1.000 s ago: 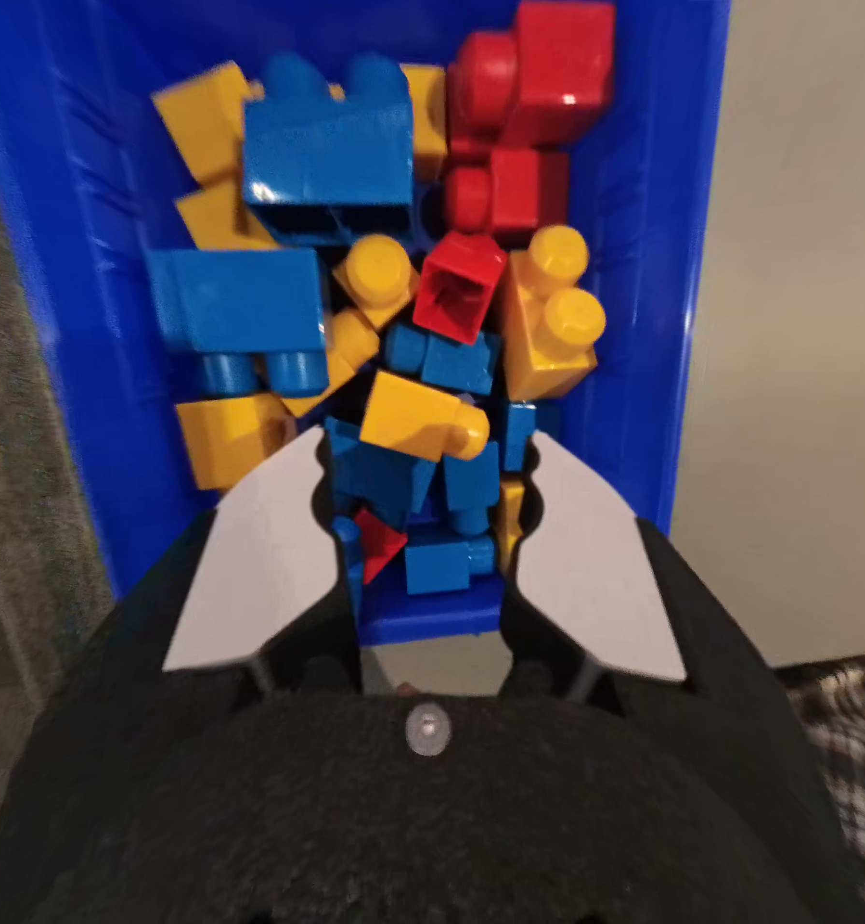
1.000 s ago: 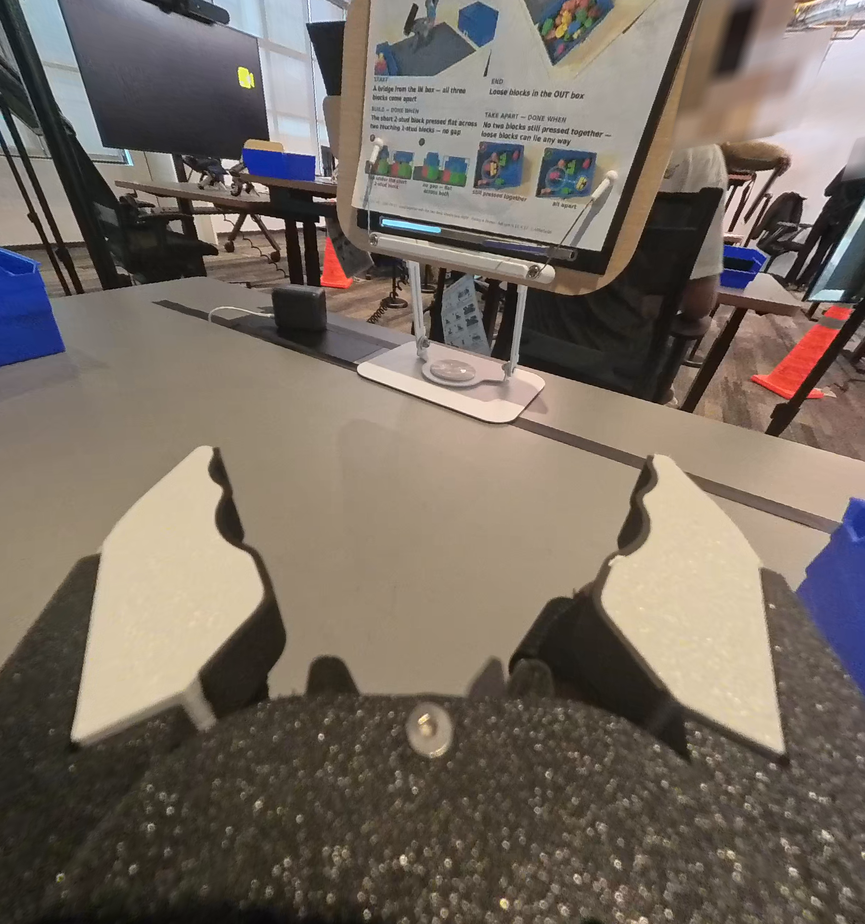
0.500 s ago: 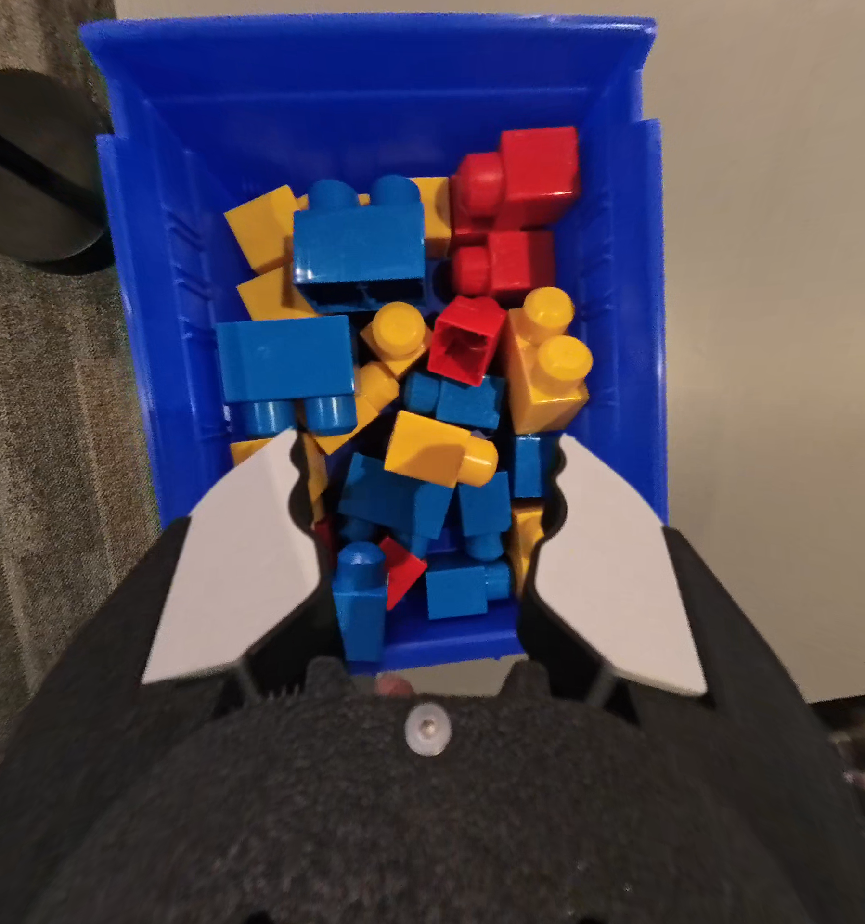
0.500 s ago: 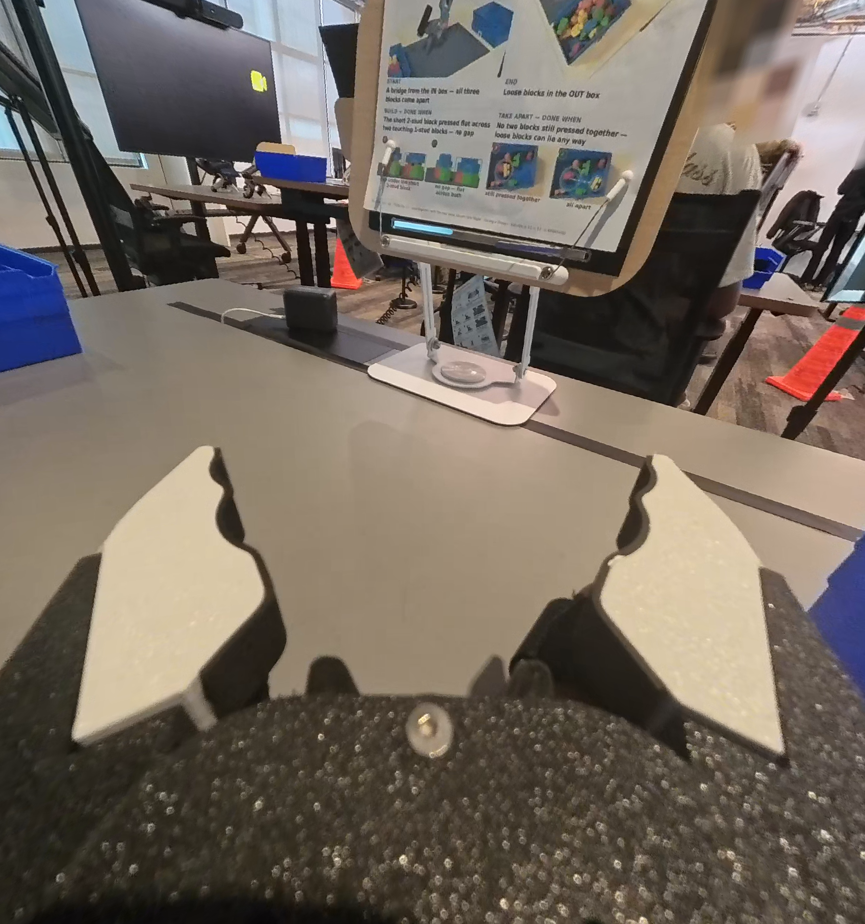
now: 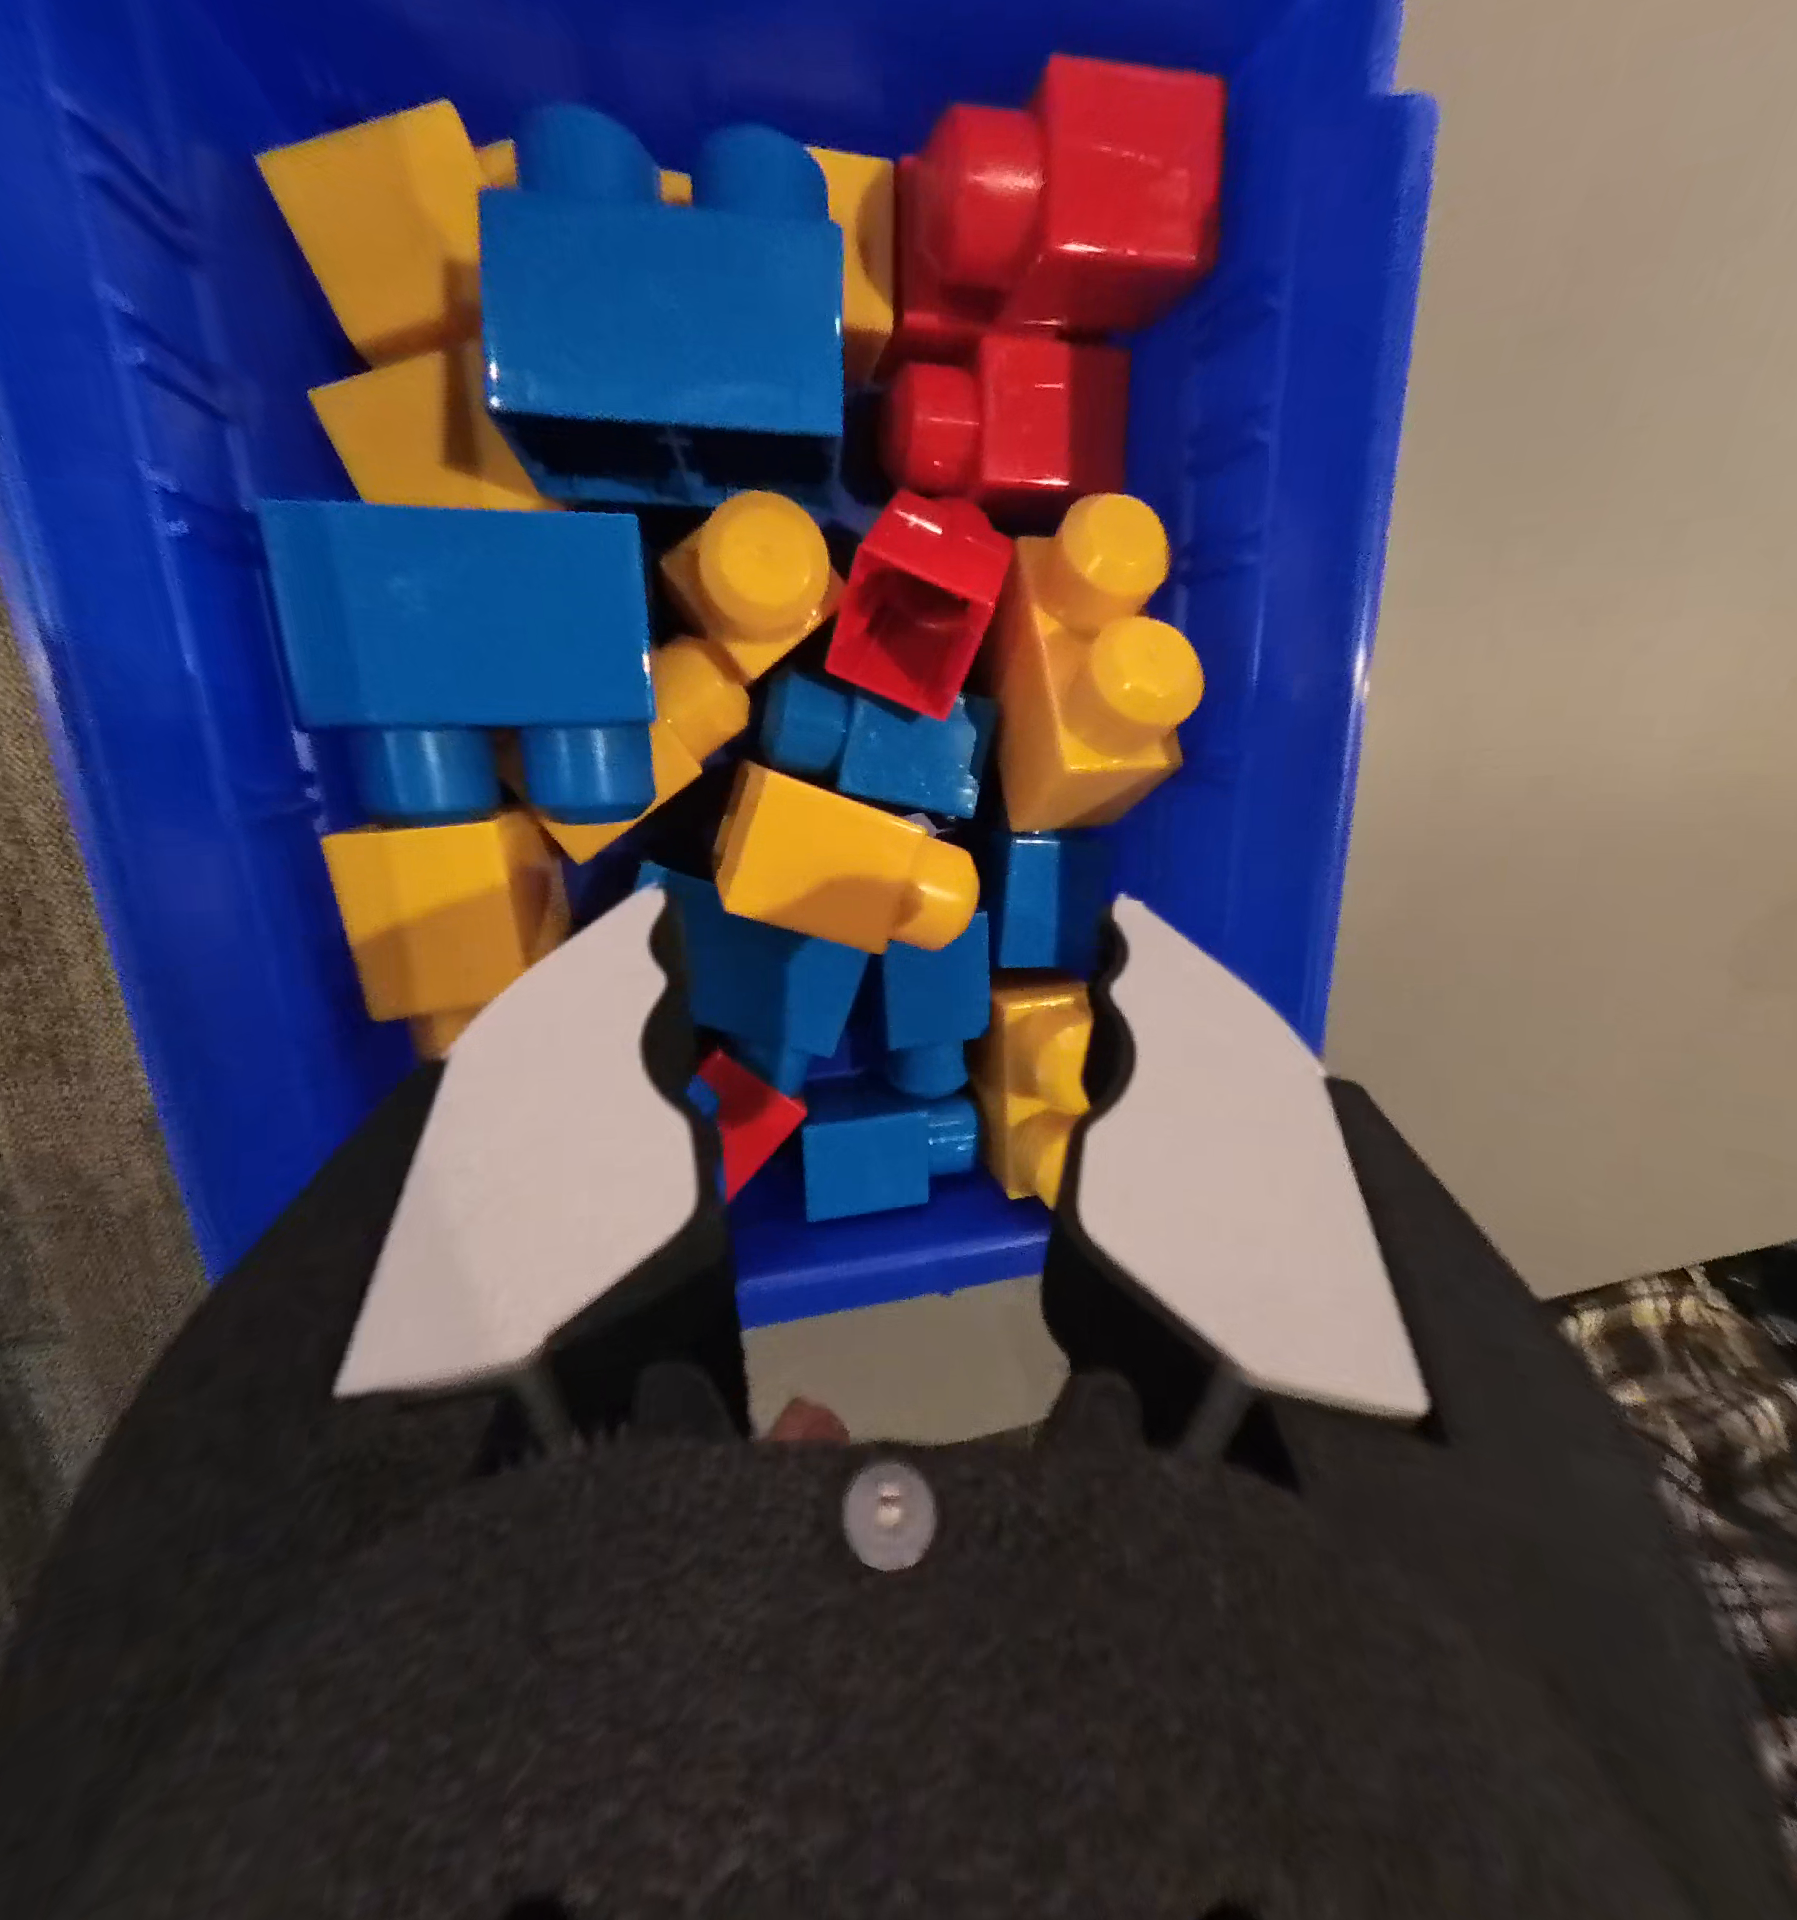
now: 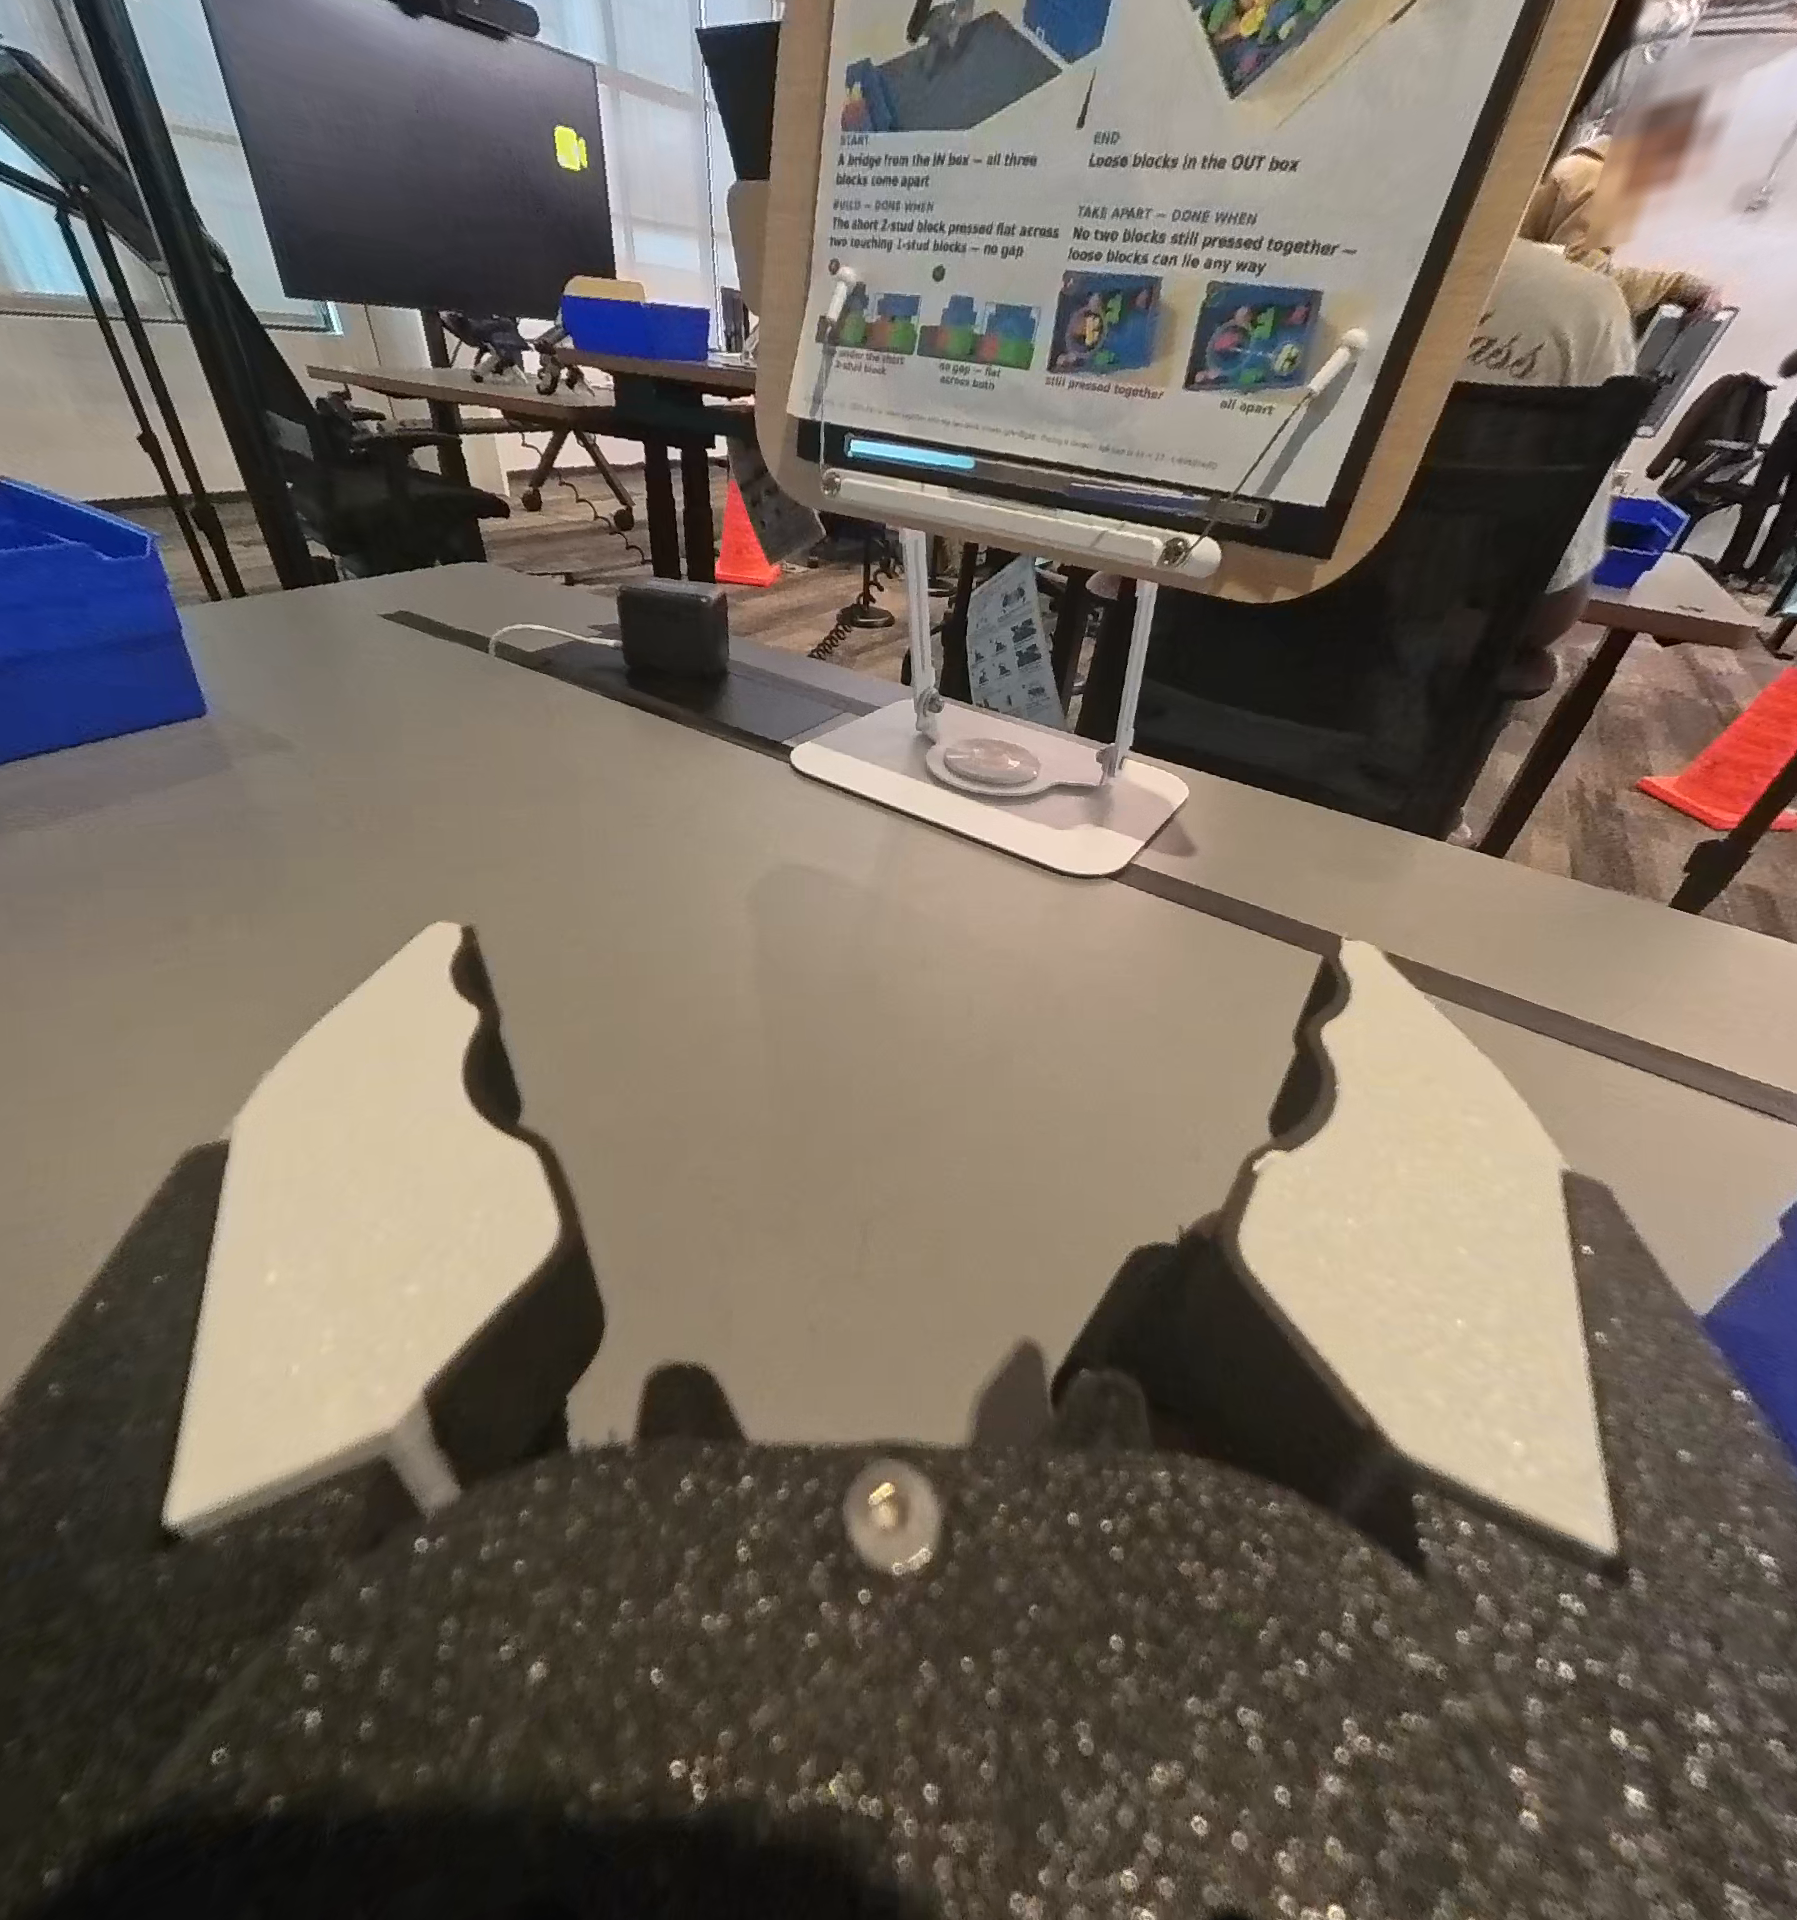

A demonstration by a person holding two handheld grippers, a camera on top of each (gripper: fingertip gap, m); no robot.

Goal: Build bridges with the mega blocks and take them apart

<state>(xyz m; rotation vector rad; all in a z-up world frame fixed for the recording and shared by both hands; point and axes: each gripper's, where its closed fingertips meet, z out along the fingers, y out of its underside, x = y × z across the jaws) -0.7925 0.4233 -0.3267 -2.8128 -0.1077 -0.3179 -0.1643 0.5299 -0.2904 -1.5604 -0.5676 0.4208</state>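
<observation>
Open office-like lab, rows of desks (image 6: 520,387), wall monitor (image 6: 406,156), orange cones (image 6: 746,540)

My left gripper (image 5: 889,940) hangs parted over the near end of the blue bin (image 5: 146,727), whose walls hem the pile on both sides. Loose blocks crowd that bin wall to wall. Between my fingertips a yellow one-stud block (image 5: 837,873) lies on top, blue blocks packed just beneath it. Right of the bin the table (image 5: 1600,623) lies bare.

My right gripper (image 6: 899,997), spread wide, faces bare tabletop (image 6: 873,1039). Past it, the tablet stand (image 6: 987,784) blocks the far edge; a second blue bin (image 6: 42,644) sits far left of that stand, and another blue bin's corner (image 6: 1787,1288) crowds my right finger.
</observation>
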